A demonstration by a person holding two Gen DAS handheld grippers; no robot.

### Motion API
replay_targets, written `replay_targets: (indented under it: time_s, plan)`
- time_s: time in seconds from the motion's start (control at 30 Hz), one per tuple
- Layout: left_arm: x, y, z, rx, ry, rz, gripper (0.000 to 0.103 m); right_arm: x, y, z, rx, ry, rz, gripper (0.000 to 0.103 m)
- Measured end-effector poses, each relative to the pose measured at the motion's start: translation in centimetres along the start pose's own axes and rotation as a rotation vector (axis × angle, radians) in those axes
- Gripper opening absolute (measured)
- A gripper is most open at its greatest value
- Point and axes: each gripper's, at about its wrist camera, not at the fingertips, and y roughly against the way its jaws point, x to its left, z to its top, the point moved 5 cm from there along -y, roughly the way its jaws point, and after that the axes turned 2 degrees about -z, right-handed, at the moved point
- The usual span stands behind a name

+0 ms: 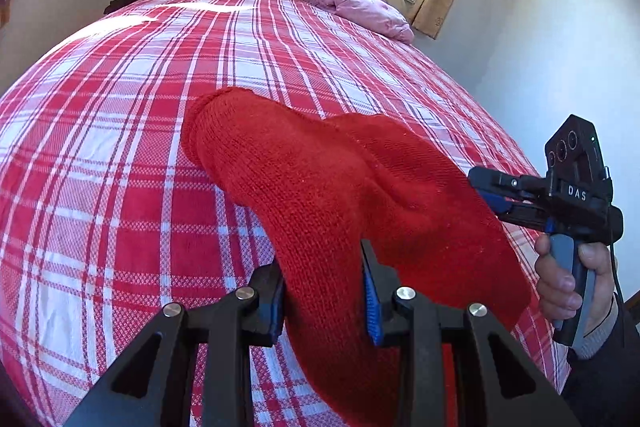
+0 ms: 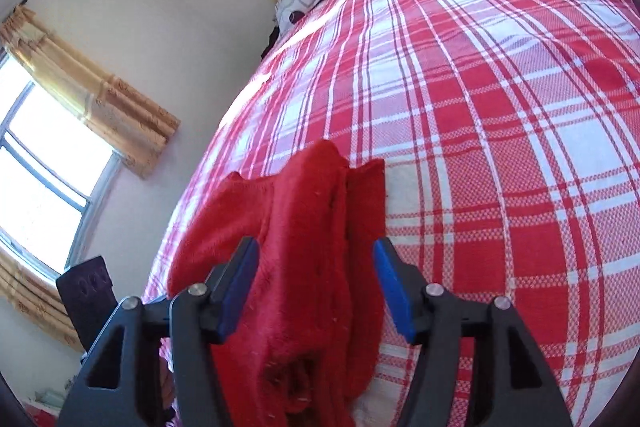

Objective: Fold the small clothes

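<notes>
Both grippers, left [image 1: 324, 291] and right [image 2: 316, 291], grasped the red knit garment [image 1: 320, 195] above the plaid bedspread [image 1: 100, 147]; uneven pulling risked slippage from either pinch.

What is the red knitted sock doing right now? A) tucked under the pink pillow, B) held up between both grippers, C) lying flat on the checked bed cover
B: the red knitted sock sits between the left gripper fingers, and the right gripper pinches its other end above the red-and-white checked bed cover.
</notes>
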Motion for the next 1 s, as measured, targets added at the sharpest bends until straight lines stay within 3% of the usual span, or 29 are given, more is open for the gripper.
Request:
replay_targets:
  time_s: [0.1,0.2,0.27,0.47,0.53,0.6,0.73,0.8,0.87,1.0]
  plan:
    - [-0.1,-0.1,0.0,-0.006,-0.003,-0.005,0.033,0.1,-1.1,-0.7,0.043,0.005,0.016,0.065]
    - [-0.2,-0.2,-0.1,0.000,-0.011,-0.001,0.033,-0.4,-1.8,-1.0,0.051,0.001,0.010,0.078]
    - [-0.1,-0.3,-0.2,0.005,-0.010,-0.001,0.033,-1.4,-2.1,-1.1,0.051,-0.027,0.003,0.080]
    - [0.1,-0.8,-0.3,0.010,-0.012,0.009,0.033,-1.9,-3.1,-1.2,0.098,-0.064,0.119,0.085]
    - [0.2,-0.8,-0.4,0.009,-0.005,0.004,0.033,-0.9,-3.6,-1.4,0.137,-0.054,0.180,0.080]
    - [0.2,-0.8,-0.5,0.008,-0.001,0.002,0.033,-0.4,-4.6,-1.8,0.169,-0.026,0.142,0.071]
    - [0.4,-0.8,-0.5,0.006,0.016,-0.008,0.033,-1.2,-4.9,-1.6,0.149,-0.072,0.158,0.064]
    - [0.4,-0.7,-0.5,0.001,0.026,-0.015,0.033,-2.0,-4.8,-1.6,0.142,-0.106,0.160,0.048]
    - [0.1,-0.1,-0.4,-0.007,0.033,-0.014,0.033,-2.1,-4.6,-1.7,0.137,-0.110,0.166,0.041]
    - [-0.4,2.5,0.2,-0.043,0.043,-0.026,0.032,0.2,-3.5,-1.4,0.093,-0.048,0.135,0.036]
